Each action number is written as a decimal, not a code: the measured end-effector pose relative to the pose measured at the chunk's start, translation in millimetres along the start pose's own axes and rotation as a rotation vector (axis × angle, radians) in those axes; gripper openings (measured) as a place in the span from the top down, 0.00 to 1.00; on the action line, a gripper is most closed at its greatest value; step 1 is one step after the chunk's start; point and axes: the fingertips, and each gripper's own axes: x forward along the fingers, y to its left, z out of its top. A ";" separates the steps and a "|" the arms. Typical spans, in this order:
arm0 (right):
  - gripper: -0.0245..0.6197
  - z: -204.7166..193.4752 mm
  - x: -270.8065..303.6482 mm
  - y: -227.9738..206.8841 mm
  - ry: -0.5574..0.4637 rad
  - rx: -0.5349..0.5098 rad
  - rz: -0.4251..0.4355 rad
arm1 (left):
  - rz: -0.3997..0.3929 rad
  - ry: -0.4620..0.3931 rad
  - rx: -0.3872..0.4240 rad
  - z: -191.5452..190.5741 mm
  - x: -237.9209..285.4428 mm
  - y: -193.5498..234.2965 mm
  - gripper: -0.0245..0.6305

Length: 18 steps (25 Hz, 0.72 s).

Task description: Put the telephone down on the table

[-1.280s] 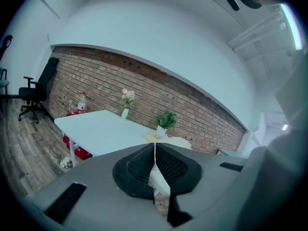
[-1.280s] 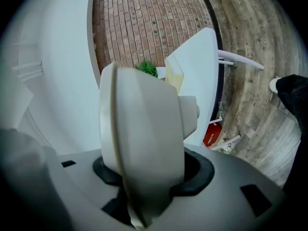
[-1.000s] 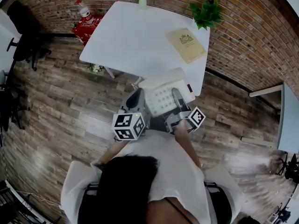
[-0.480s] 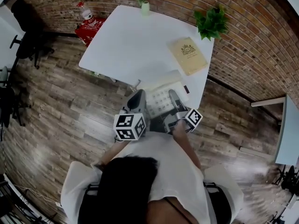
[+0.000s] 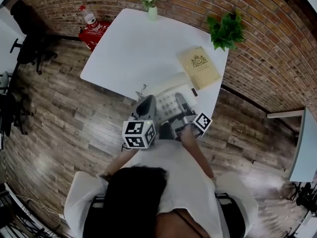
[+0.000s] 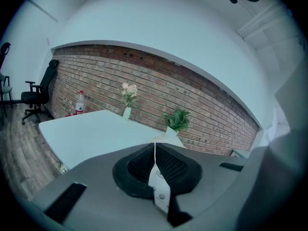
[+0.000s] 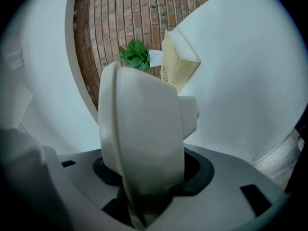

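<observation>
Gripping telephone [image 5: 169, 101] — book [image 5: 199, 67] (title illegible).

The telephone [image 5: 168, 95] has been carried farther over the table [image 5: 133, 43], nearer the book [image 5: 199, 67].

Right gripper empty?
No, the right gripper is shut on the telephone, whose cream body sits clamped between its jaws.

I wear a white short-sleeved top [image 5: 183, 182]. My left gripper [image 5: 146, 105] and right gripper [image 5: 182, 102] are grey, jaws lined in black, each bearing a white cube [image 5: 138, 134] of black square markers.
</observation>
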 end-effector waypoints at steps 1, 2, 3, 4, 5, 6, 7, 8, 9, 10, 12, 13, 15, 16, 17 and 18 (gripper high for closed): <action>0.59 2.0 5.8 -1.0 0.006 0.002 -0.002 | 0.002 0.001 0.001 1.8 4.9 0.4 0.92; 0.59 4.0 11.7 -2.5 0.011 0.004 -0.005 | 0.004 0.002 0.003 3.6 9.9 0.4 0.92; 0.59 5.6 17.3 -4.4 0.016 0.009 -0.009 | 0.005 0.002 0.005 5.3 14.6 0.2 0.92; 0.59 6.8 22.7 -6.2 0.021 0.017 -0.013 | 0.007 0.003 0.006 6.7 19.1 -0.2 0.92; 0.59 7.4 27.7 -7.8 0.026 0.026 -0.017 | 0.009 0.006 0.008 7.7 23.1 -0.4 0.92; 0.59 7.6 32.4 -9.3 0.032 0.033 -0.022 | 0.011 0.009 0.009 8.4 26.7 -0.3 0.92; 0.59 7.8 36.8 -10.7 0.038 0.038 -0.026 | 0.014 0.013 0.009 8.8 30.0 0.0 0.92; 0.59 8.1 40.9 -11.9 0.044 0.040 -0.030 | 0.017 0.017 0.009 9.1 33.2 0.6 0.92; 0.59 8.5 45.1 -12.6 0.051 0.042 -0.033 | 0.020 0.021 0.008 9.5 36.4 1.4 0.92; 0.59 9.0 49.2 -13.0 0.056 0.044 -0.037 | 0.024 0.025 0.006 10.0 39.4 2.5 0.92; 0.59 10.9 57.0 -13.8 0.063 0.047 -0.045 | 0.034 0.033 -0.002 10.2 45.2 5.5 0.92; 0.59 12.3 60.8 -14.2 0.066 0.048 -0.048 | 0.039 0.036 -0.006 9.8 48.2 7.0 0.92; 0.59 15.3 68.8 -15.2 0.074 0.052 -0.048 | 0.048 0.042 -0.013 8.9 54.9 9.7 0.92; 0.59 16.9 72.9 -15.6 0.077 0.055 -0.048 | 0.050 0.045 -0.013 8.4 58.7 10.5 0.92; 0.59 18.6 76.7 -16.4 0.081 0.055 -0.050 | 0.052 0.048 -0.013 8.1 62.6 11.0 0.92; 0.59 20.6 80.4 -17.8 0.084 0.053 -0.055 | 0.052 0.051 -0.011 8.3 66.6 11.4 0.92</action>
